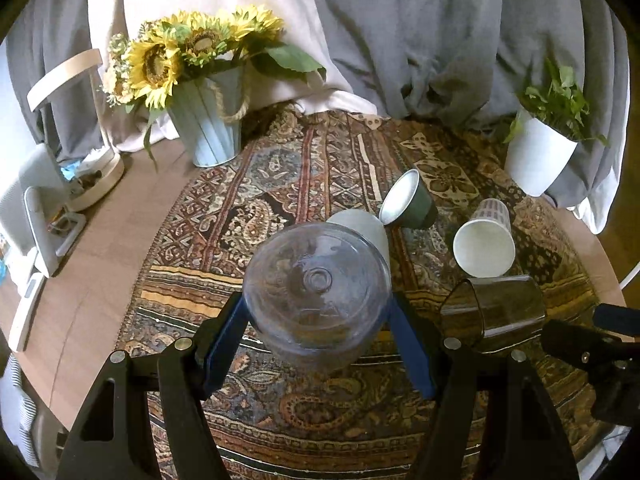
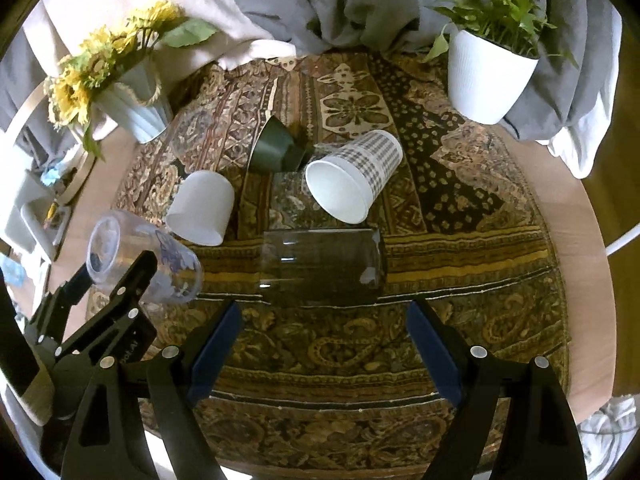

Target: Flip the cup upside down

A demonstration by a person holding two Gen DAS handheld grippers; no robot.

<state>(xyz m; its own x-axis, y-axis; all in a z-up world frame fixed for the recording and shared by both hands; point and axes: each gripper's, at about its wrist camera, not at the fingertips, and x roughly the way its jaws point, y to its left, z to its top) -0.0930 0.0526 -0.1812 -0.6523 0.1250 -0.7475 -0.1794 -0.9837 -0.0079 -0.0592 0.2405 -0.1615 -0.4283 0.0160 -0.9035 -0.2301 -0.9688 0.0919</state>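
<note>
My left gripper (image 1: 318, 312) is shut on a clear plastic cup (image 1: 318, 284), its base facing the camera; in the right wrist view this cup (image 2: 140, 258) is held tilted above the cloth by the left gripper (image 2: 120, 280). My right gripper (image 2: 324, 320) is open and empty, just in front of a dark tinted glass (image 2: 324, 266) lying on its side. A checked paper cup (image 2: 352, 176), a white cup (image 2: 200, 212) and a dark green cup (image 2: 276, 146) lie on their sides on the patterned cloth (image 2: 460, 240).
A sunflower bucket (image 1: 208, 128) stands at the back left and a white plant pot (image 1: 538, 156) at the back right. Grey drapes hang behind. A white lamp base (image 1: 96, 176) and clutter sit on the bare wood at the left.
</note>
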